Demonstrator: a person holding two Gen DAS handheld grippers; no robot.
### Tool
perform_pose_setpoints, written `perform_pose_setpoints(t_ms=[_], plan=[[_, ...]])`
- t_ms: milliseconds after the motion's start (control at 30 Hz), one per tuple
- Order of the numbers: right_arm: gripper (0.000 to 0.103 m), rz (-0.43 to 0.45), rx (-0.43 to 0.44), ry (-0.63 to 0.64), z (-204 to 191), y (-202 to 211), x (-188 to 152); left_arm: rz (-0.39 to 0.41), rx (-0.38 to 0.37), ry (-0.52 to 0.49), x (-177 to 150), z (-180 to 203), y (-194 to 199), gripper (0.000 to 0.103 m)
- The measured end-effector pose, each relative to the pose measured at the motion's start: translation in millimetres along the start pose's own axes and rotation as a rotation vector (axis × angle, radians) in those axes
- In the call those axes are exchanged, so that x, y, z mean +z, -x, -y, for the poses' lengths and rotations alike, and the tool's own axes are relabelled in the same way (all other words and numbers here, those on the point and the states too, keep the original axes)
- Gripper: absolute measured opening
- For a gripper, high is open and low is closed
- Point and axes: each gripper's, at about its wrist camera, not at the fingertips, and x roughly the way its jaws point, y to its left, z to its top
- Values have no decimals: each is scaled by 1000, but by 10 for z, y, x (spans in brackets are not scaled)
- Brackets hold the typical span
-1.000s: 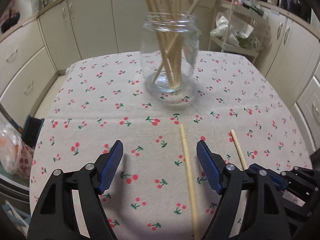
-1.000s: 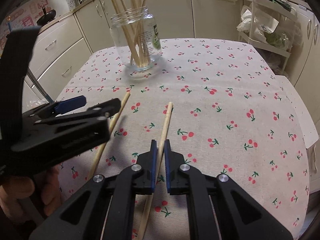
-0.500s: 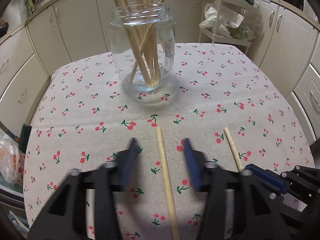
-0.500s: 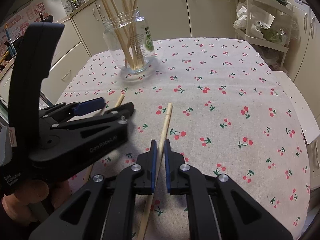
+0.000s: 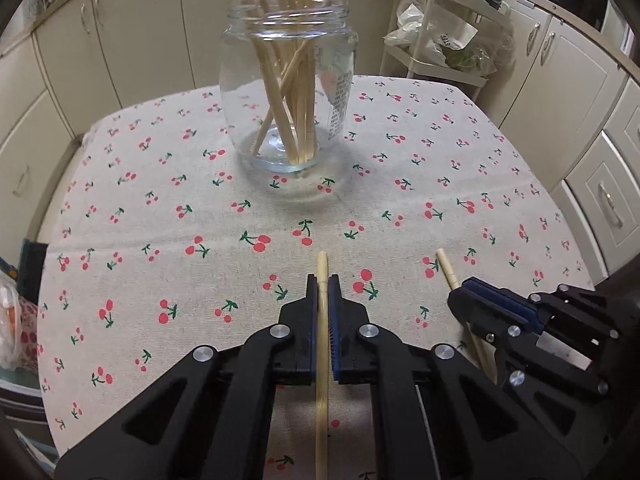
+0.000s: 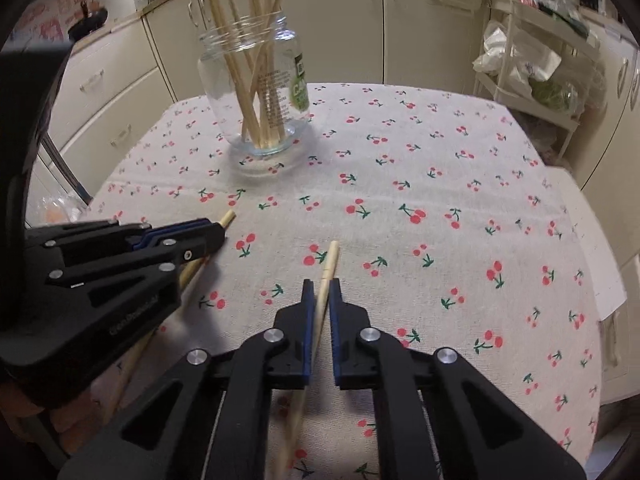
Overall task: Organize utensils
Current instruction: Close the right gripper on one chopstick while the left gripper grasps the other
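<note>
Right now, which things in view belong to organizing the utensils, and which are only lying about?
Belong to the job:
- left claw, shut on one chopstick
- right claw, shut on the other chopstick
- glass jar holding more chopsticks

Only lying about:
- cherry tablecloth
- rack of bags
- cabinets

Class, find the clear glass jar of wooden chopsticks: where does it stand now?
The clear glass jar stands upright on the cherry-print tablecloth, far centre in the left wrist view, beyond both tongs; further left in the right view.

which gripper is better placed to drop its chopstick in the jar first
Left, probably. The left gripper faces the glass jar head-on; from the right gripper the jar sits off to the left.
</note>
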Motion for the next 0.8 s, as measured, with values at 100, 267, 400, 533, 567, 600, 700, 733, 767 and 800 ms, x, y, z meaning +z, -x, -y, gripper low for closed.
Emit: perform_pose_setpoints(t_ms=[100, 267, 400, 533, 567, 600, 700, 733, 767, 800], plan=[[6, -16, 70, -42, 70, 16, -15, -21, -18, 7, 2, -42, 10, 6], [6, -22, 59, -31, 48, 15, -3, -32, -28, -1, 7, -48, 11, 10], [6, -20, 3, 47, -72, 6, -5, -35, -6, -60, 43, 100, -19, 29], [6, -19, 12, 45, -47, 12, -10, -29, 14, -94, 37, 195, -37, 5], [6, -19, 16, 41, -38, 11, -8, -34, 0, -79, 39, 172, -29, 5], [6, -19, 21, 35, -28, 13, -9, -34, -5, -71, 36, 154, -19, 5], [6, -20, 41, 6, 7, 16, -12, 12, -17, -29, 28, 39, 130, 5], [6, -20, 52, -9, 27, 18, -11, 33, -21, -15, 38, -6, 202, 5], [6, -20, 57, -18, 33, 20, -13, 69, -33, 5, 60, -59, 308, 5], [6, -20, 62, -28, 44, 21, -12, 126, -51, 31, 113, -122, 455, 5]])
